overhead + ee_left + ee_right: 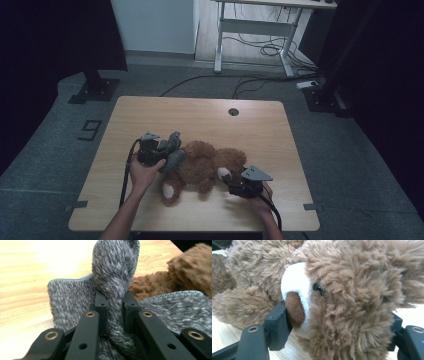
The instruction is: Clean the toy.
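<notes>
A brown teddy bear (pixel 202 162) lies on its side in the middle of the wooden table (pixel 200 115), with its head toward the right. My left gripper (pixel 159 150) is at the bear's left end, shut on a fold of grey fuzzy knit cloth (pixel 174 150). In the left gripper view the cloth (pixel 115 267) bunches up between the jaws of that gripper (pixel 113 296), and the bear's brown fur (pixel 180 272) shows behind it. My right gripper (pixel 231 182) is shut on the bear's head. In the right gripper view its jaws (pixel 337 325) press both sides of the head (pixel 352 277), and the left one rests by the brown nose (pixel 294 308).
A round cable hole (pixel 233 111) sits near the table's far edge. Beyond the table stand a white desk frame (pixel 255 30) with cables (pixel 270 50) on the floor, and dark stand bases (pixel 95 90) at the left and right.
</notes>
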A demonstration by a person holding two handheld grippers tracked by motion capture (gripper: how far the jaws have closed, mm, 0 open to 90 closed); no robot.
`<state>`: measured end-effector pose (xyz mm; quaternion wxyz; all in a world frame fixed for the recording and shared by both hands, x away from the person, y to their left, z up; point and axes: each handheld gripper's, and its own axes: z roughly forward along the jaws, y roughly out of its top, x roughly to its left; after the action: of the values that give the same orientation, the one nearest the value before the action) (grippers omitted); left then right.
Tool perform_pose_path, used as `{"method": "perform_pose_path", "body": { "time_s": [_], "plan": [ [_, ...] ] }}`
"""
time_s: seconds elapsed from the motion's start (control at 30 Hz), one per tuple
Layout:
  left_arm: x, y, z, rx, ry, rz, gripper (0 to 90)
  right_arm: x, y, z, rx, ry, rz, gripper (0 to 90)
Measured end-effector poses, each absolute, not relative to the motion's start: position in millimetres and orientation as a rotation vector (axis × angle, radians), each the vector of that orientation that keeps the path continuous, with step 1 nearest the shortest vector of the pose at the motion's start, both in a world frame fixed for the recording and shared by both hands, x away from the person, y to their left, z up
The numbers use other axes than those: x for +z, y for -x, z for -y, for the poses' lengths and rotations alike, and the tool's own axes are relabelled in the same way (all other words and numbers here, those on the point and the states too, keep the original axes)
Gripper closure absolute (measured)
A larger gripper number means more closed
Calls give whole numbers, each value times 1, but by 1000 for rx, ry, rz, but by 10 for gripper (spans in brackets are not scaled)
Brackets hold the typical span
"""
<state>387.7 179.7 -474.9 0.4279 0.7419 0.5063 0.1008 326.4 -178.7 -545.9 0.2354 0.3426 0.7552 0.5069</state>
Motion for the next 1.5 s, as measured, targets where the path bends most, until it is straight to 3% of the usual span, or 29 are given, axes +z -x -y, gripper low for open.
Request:
{"method": "perform_pose_path", "body": {
  "time_s": [0.27,0.37,0.57,0.67,0.87,1.2,1.5],
  "plan": [
    [-449,-379,-131,428,-1963,-1113,782,-547,-327,179,1390,-948,-2070,276],
    [-444,-378,-104,421,-1990,-1052,782,-547,-327,179,1393,-950,-2069,276],
    [-445,-378,-56,275,-2007,-963,781,-547,-327,180,1393,-951,-2067,276],
    [-450,-376,-44,342,-2040,-955,782,-548,-327,180,1391,-955,-2068,276],
    [-459,-382,-80,260,-1973,-1025,783,-547,-327,179,1387,-942,-2070,276],
    [-472,-377,-156,310,-1865,-1175,780,-547,-327,179,1389,-942,-2071,276],
    [-483,-368,-184,323,-1816,-1228,778,-548,-327,179,1397,-946,-2065,276]
  ]
}}
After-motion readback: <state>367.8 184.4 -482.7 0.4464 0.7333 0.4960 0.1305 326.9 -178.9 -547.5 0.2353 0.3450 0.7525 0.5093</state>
